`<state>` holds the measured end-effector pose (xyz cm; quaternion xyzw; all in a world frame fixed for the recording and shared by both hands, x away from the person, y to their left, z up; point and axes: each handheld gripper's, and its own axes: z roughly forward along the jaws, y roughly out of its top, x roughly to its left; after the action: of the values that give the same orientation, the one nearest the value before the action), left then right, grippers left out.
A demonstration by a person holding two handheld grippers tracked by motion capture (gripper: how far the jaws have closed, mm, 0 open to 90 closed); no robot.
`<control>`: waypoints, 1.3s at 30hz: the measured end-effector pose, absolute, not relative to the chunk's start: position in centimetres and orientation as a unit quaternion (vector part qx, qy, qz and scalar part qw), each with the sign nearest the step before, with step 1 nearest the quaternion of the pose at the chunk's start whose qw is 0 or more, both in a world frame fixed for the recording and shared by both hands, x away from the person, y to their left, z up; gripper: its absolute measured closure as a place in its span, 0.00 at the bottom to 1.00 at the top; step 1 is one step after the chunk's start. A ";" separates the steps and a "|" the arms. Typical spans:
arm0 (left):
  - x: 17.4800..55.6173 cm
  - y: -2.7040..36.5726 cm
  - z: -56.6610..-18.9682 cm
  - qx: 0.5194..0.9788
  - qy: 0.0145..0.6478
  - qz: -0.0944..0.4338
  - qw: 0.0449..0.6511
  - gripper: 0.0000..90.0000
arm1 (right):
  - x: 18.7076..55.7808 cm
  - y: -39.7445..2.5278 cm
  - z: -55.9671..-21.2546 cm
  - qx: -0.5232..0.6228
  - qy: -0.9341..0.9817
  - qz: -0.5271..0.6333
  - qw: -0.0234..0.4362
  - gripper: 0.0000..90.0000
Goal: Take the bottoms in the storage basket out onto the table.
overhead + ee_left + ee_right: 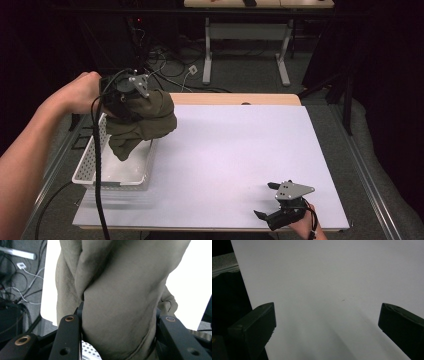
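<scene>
Both jaws of my left gripper (131, 102) are clamping a thick bunch of the olive cloth (145, 122), which is hanging above the white perforated basket (90, 165). My right gripper (282, 205) is resting spread and empty on the table (240, 150). Trailing folds are risking catching the basket's rim and dragging it along.

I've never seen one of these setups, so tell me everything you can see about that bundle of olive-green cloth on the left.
The olive-green cloth looks like soft woven fabric, crumpled into folds, with a seam or hem showing in the left gripper view. The left gripper is shut on it and holds it in the air, so it hangs bunched above the white perforated basket at the table's left edge. Its lowest fold dangles into the basket's opening; whether it touches the bottom cannot be told.
</scene>
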<state>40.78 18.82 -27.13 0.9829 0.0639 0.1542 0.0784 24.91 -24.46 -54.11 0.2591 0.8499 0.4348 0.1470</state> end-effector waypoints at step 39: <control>40.0 10.4 -28.5 0.982 0.014 0.137 0.125 0.61 | 24.9 -24.6 -54.0 0.260 0.850 0.434 0.150 0.01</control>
<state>39.96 10.43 -28.53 0.9825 0.0143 0.1374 0.1253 24.86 -24.61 -54.04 0.2598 0.8496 0.4339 0.1497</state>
